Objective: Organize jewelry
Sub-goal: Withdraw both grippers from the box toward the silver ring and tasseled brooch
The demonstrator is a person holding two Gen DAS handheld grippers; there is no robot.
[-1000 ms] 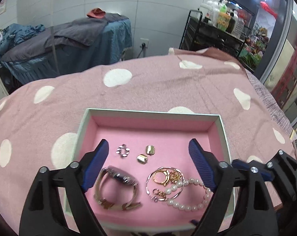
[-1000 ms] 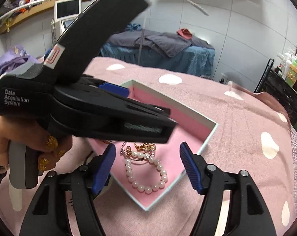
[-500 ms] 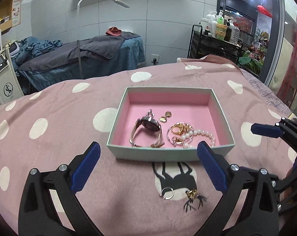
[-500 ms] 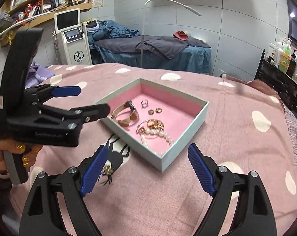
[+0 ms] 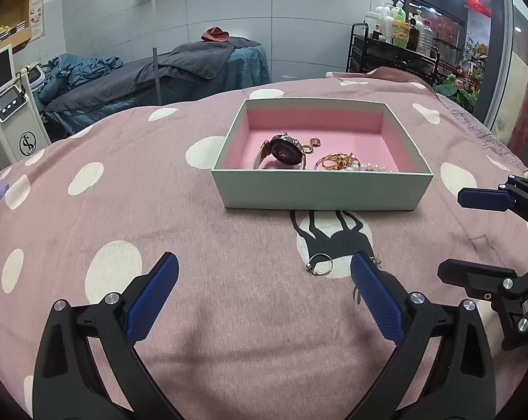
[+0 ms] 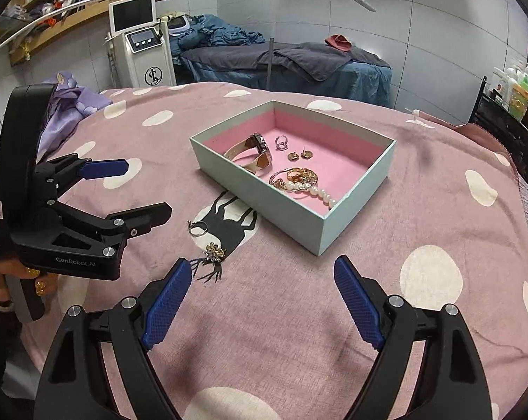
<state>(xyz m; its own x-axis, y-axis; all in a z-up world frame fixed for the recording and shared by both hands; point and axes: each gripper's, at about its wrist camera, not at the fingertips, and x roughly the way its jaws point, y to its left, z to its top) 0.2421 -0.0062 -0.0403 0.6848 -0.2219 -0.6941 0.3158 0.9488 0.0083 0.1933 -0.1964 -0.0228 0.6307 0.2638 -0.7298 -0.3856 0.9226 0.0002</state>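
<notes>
Left claw (image 6: 124, 192) gaping, empty, marked "GenRobot.AI", right claw (image 6: 260, 301) likewise wide, empty.

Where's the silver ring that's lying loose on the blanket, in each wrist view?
Left wrist: silver ring low, right of centre, just left of the near right finger.
Right wrist: silver ring left of centre, below the box.
Shared landmark: the black deer print it lies on.
</notes>
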